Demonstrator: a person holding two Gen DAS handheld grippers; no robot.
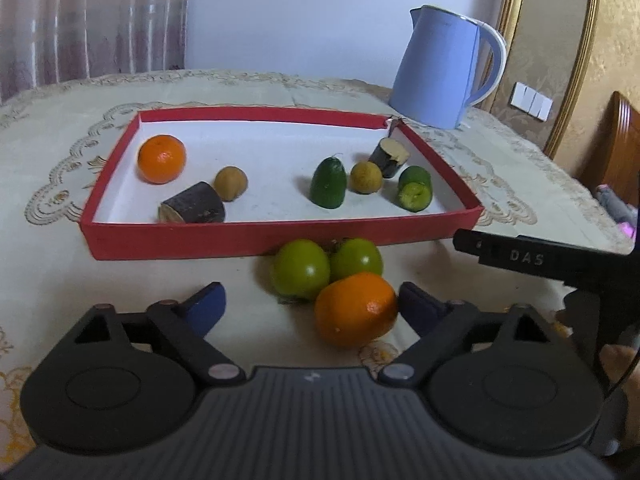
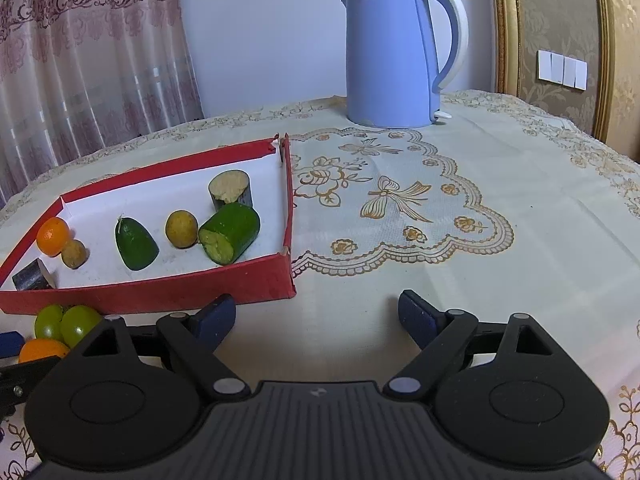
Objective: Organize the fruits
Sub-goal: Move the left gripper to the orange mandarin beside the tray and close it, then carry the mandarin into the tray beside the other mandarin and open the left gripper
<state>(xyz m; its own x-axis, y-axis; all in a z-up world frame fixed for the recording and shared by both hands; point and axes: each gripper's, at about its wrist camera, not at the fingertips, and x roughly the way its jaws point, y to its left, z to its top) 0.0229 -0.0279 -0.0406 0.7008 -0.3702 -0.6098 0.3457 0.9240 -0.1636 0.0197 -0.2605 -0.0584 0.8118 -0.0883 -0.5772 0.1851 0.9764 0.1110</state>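
Observation:
A red tray [image 1: 240, 240] with a white floor holds an orange [image 1: 161, 158], two yellow-brown round fruits [image 1: 230, 183], two dark cut pieces [image 1: 194, 205] and two green pieces [image 1: 329, 184]. In front of it on the cloth lie two green round fruits [image 1: 301, 272] and an orange [image 1: 355, 309]. My left gripper [image 1: 312, 308] is open, low over the cloth, with this orange between its fingers near the right one. My right gripper [image 2: 316, 316] is open and empty, right of the tray's [image 2: 160, 292] front corner. The loose fruits [image 2: 68, 326] show at far left there.
A blue electric kettle [image 1: 444, 68] stands behind the tray's right corner, also seen in the right wrist view [image 2: 394, 52]. An embroidered cloth [image 2: 400, 208] covers the table. The right gripper's body [image 1: 560, 264] shows at right in the left wrist view.

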